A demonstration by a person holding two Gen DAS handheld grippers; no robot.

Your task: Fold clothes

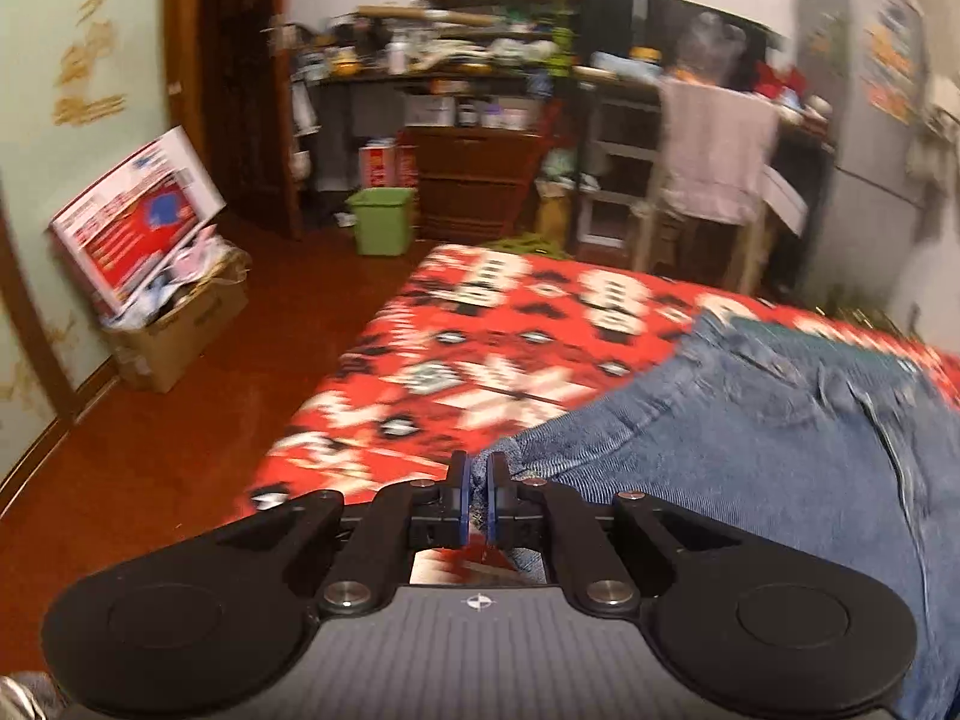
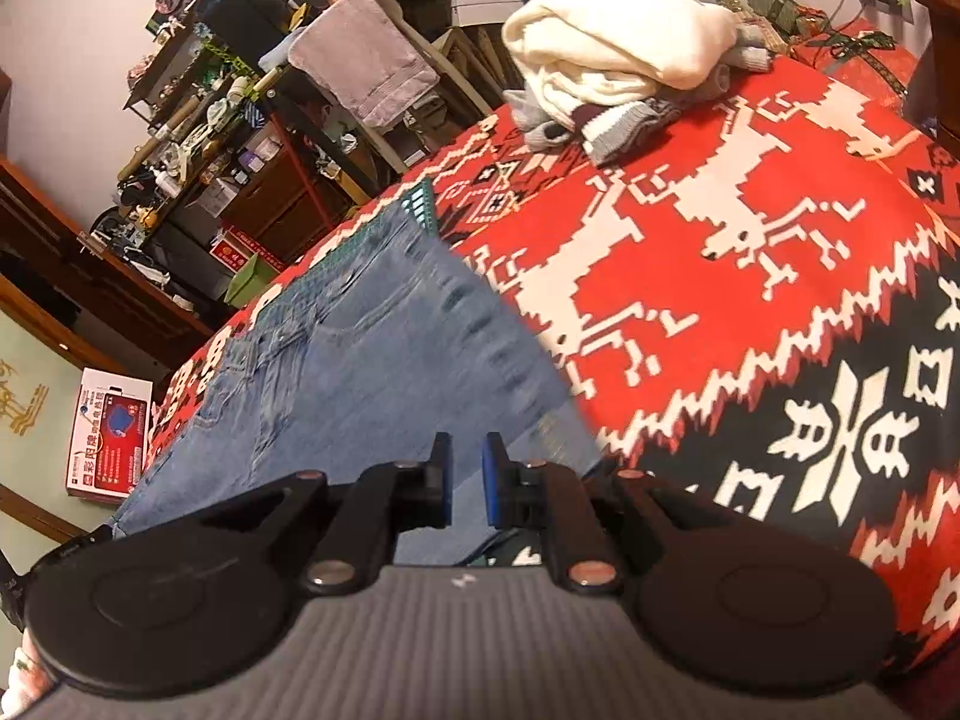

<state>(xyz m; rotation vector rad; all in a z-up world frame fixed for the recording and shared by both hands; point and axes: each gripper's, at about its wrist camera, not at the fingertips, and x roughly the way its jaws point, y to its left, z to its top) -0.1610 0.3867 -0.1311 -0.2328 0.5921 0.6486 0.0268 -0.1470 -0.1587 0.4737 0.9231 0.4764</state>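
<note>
pinching a bunched edge of the jeans (image 1: 750, 432) between its blue pads, my left gripper (image 1: 478, 489) is clamped tight. my right gripper (image 2: 465, 480) hangs over the denim with a narrow gap between its fingers, holding nothing. the jeans lie spread on the red patterned blanket (image 2: 750, 252), well apart from a pile of clothes (image 2: 618, 54).

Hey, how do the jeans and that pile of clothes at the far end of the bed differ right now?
The jeans are blue denim spread flat on the red patterned blanket; the pile is bunched up, a cream garment on top of grey knits. The jeans lie near the grippers, with the left gripper shut on a fold of denim; the pile sits far off, untouched. The right gripper is slightly open above the jeans. Both rest on the same blanket.
</note>
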